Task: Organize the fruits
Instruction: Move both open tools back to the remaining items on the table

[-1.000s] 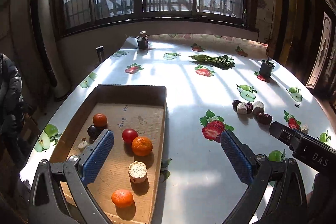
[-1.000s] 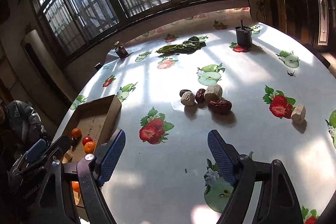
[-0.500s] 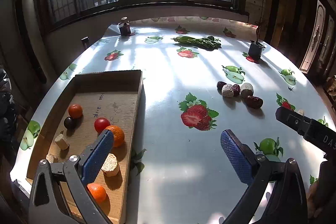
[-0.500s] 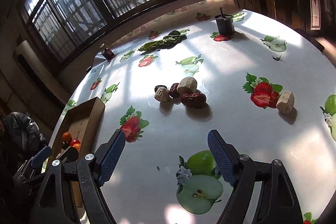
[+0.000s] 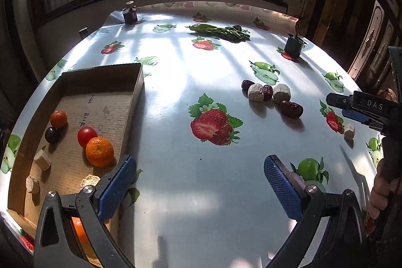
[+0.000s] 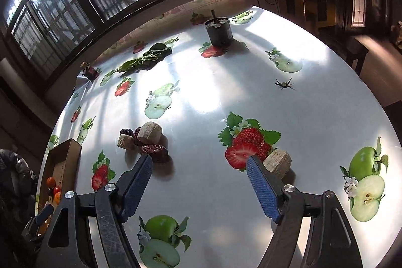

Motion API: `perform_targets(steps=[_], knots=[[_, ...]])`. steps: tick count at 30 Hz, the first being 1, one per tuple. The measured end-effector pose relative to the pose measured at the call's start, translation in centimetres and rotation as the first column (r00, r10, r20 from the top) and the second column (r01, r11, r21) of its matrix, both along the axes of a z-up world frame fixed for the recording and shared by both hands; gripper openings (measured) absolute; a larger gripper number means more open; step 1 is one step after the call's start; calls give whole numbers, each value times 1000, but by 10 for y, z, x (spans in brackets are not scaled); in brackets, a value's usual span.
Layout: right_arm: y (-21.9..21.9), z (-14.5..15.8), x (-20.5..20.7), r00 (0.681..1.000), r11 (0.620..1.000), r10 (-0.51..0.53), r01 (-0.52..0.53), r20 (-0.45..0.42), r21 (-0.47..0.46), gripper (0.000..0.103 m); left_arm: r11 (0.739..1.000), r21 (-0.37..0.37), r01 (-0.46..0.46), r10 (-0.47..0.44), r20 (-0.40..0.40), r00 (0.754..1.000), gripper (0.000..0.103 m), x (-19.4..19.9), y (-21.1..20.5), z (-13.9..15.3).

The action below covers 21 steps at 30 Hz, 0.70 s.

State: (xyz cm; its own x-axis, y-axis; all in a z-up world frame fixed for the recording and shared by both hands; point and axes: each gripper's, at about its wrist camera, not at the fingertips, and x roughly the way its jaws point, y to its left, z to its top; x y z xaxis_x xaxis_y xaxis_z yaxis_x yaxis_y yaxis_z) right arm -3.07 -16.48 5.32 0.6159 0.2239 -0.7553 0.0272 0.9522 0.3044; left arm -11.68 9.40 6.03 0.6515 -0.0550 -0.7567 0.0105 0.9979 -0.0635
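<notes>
Your right gripper (image 6: 198, 182) hangs low over the round, glossy tabletop (image 6: 314, 117) with its fruit-print cover, and its blue-padded jaws are closing with nothing between them. A pale, cork-like cut chunk (image 6: 279, 163) lies just beyond the right-hand pad, touching the edge of a printed strawberry. To the left of the other pad sits a small cluster: 2 more pale chunks (image 6: 150, 132) touching several wrinkled dark-red dates (image 6: 154, 151).

Your left gripper (image 5: 198, 182) has its jaws wide apart, empty, above bare tabletop just right of the shallow brown cardboard tray (image 5: 133, 102). Inside the tray you have a large orange tangerine (image 5: 99, 151) touching a red cherry tomato (image 5: 87, 136), a smaller orange fruit (image 5: 58, 118) next to a dark plum-coloured one (image 5: 52, 135), and 3 pale chunks (image 5: 42, 160) nearer you. Another orange fruit shows partly behind the left finger.

Farther off, from the left wrist view, a bundle of green leafy vegetables (image 5: 221, 30) lies near the window side, a dark cylindrical pot (image 5: 295, 45) stands to the right, and a small dark bottle (image 5: 130, 14) stands at the far left edge. Your hand (image 5: 380, 192) grips the right tool's handle at that view's right edge.
</notes>
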Motion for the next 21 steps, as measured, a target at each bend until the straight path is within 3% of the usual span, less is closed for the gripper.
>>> perform_targets(steps=[3, 8, 13, 15, 18, 21], knots=[[24, -14, 32, 999, 999, 41, -42, -13, -35, 65, 1000, 0, -7, 7, 3, 1000, 102, -2, 3, 1], [34, -43, 66, 994, 992, 99, -96, -41, 81, 61, 999, -15, -40, 40, -11, 999, 102, 0, 18, -1], [48, -35, 44, 961, 936, 276, -261, -32, 238, 62, 999, -35, -21, 20, -35, 999, 102, 6, 16, -7], [39, -21, 26, 957, 918, 291, -281, 4, 280, 62, 999, -33, 5, -6, -36, 999, 102, 7, 10, -8], [2, 2, 1, 982, 961, 181, -188, 55, 203, 62, 998, -31, 48, -49, -41, 998, 102, 10, 0, -9], [-36, 15, -20, 997, 1000, 15, -16, 79, 5, 62, 995, -30, 93, -94, -44, 995, 102, 18, -14, -9]])
